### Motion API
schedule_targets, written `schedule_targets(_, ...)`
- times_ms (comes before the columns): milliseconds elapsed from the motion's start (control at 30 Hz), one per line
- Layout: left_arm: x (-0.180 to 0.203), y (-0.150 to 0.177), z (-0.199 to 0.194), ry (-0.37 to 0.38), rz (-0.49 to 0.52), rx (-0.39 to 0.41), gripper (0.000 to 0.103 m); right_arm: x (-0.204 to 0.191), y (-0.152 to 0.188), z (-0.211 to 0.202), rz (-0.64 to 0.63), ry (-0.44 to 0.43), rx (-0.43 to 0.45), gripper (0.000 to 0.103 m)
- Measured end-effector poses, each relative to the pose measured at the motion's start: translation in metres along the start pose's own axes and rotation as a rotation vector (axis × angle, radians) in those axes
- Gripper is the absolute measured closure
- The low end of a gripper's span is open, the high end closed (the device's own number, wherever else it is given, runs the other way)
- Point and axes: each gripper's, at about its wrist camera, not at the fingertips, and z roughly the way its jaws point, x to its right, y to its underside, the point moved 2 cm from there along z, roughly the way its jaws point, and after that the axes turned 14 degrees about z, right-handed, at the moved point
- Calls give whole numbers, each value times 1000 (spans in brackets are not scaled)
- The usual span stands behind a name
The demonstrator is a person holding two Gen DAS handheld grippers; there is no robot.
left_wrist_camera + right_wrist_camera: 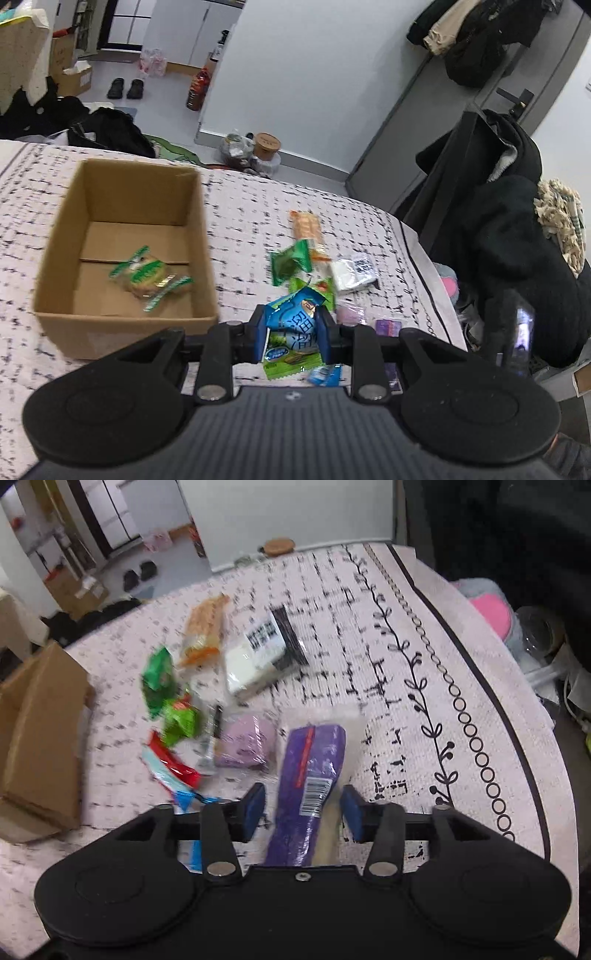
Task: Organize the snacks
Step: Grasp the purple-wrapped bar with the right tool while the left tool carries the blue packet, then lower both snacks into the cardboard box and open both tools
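Left wrist view: open brown cardboard box (125, 236) sits far left on the surface, which is covered by a pale cloth with black dash print (258, 199). Only this view looks inside the box: one round biscuit in a clear wrapper with green ends (149, 277) lies on the bottom. The right wrist view catches just the box's outer wall at its left edge.

Left gripper (291, 332): fingers clenched on a blue and green snack packet with white lettering (295, 325), pads pressing both sides, packet clear of the cloth, just right of the box's near corner.

Loose pile right of the box: dark green foil packet (290, 262), long orange cracker pack (308, 230), white block in clear film with a black barcode label (352, 271). Right wrist view adds items half hidden in the other: a red and pale blue wrapper (170, 764) and a lilac soft pouch (245, 746).

Right gripper (303, 808): shown only by its own camera. Fingers released, standing apart either side of a long purple packet with a red stripe and barcode in clear film (308, 775); a gap shows on each side, pads not pressing. The packet lies on the cloth, just right of the lilac pouch. Picture is motion-blurred.
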Motion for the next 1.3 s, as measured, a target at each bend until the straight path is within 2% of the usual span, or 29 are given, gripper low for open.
schedule_targets(67, -6, 0, -5, -15, -2, 6, 77, -3, 1, 3, -19, 28, -10, 60)
schedule_targets(133, -13, 1, -6, -32, -7, 4, 77, -7, 1, 4, -42, 47, -20, 68)
schedule_targets(200, -20, 2, -7, -47, -10, -5, 77, -12, 1, -1, -80, 62, -15, 71)
schedule_targets(600, -52, -8, -25, -97, -19, 17, 77, -34, -26, -52, -145, -4, 82, 76)
schedule_targets(1033, -80, -20, -22, -169, -24, 22, 77, -84, -32, -89, -274, -126, 148, 76)
schedule_targets(1300, -105, -24, 1, -237, -50, -17, 76, -121, -43, -89, -318, -274, 182, 76)
